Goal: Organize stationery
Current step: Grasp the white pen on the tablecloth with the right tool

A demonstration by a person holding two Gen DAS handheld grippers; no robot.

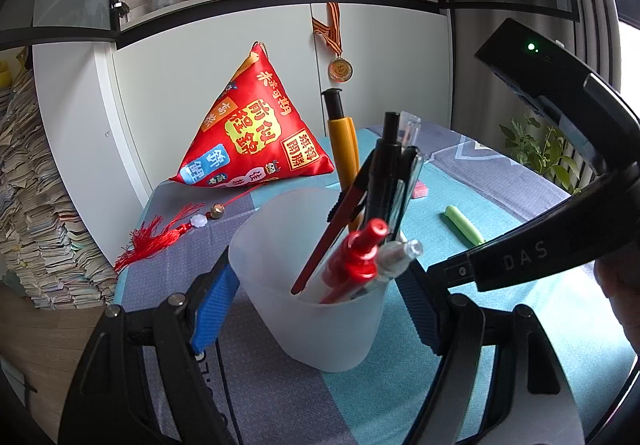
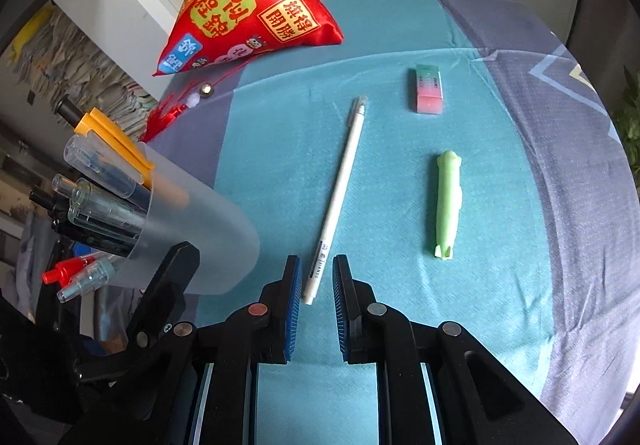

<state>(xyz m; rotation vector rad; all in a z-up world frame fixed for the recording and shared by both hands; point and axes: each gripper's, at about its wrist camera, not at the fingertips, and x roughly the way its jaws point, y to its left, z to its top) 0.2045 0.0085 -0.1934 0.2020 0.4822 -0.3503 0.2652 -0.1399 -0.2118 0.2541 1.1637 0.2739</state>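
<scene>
White pen (image 2: pixel 340 189) lies bottom-centre on the bench (image 2: pixel 500 285); our right gripper (image 2: pixel 316 285) jaws stand narrowly apart, straddling its tip. We lower squarely before closing, while left gripper (image 1: pixel 316 281) jaws clamp the frosted cup (image 1: pixel 320 309).

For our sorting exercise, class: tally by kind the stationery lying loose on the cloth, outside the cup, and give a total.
Pen: 1
Eraser: 1
Green marker: 1
Total: 3
</scene>
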